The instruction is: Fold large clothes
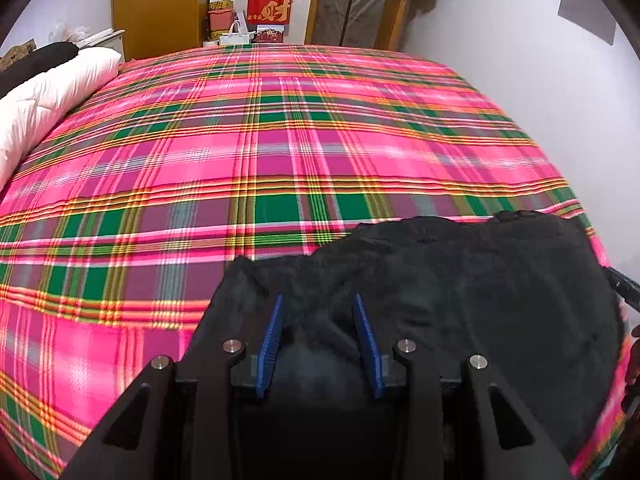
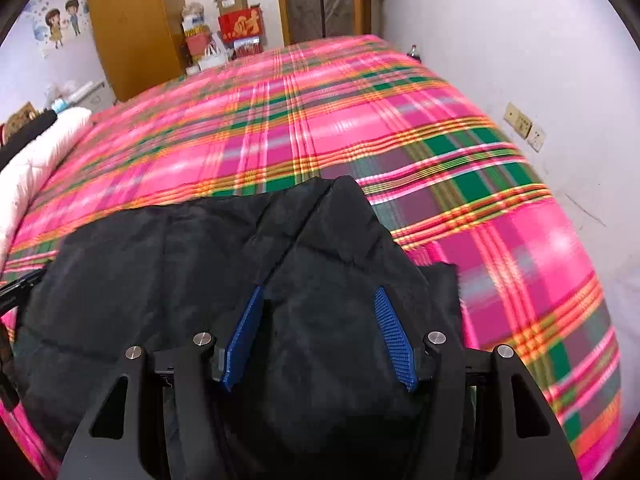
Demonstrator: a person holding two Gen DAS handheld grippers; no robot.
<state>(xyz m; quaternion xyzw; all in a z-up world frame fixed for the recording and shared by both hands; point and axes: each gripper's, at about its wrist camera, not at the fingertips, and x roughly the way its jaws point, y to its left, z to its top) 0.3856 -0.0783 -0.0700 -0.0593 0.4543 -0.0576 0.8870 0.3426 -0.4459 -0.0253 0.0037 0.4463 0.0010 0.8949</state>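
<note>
A black padded garment (image 1: 460, 280) lies bunched on the near edge of a bed covered by a pink, green and orange plaid sheet (image 1: 280, 140), and everything else can be placed from that garment. The left gripper (image 1: 319, 300) hovers directly over the garment's left portion with its blue-padded fingers (image 1: 272, 340) spread apart, nothing pinched between them; dark cloth shows in the gap beneath. The right gripper (image 2: 320, 294) sits over the garment's right portion, jaws likewise spread, with a raised fold of the fabric (image 2: 332, 216) just beyond its tips; whether the pads touch the cloth cannot be told. Far to the left of the garment, at the edge of the bed, lies a white quilted duvet (image 1: 44, 96). Well beyond the garment, past the far end of the bed, stand a wooden wardrobe (image 1: 160, 4), a stack of boxes and bags (image 1: 256, 12) including a red box, and a door (image 1: 356, 0). To the garment's right is a white wall carrying sockets (image 2: 524, 126).
</note>
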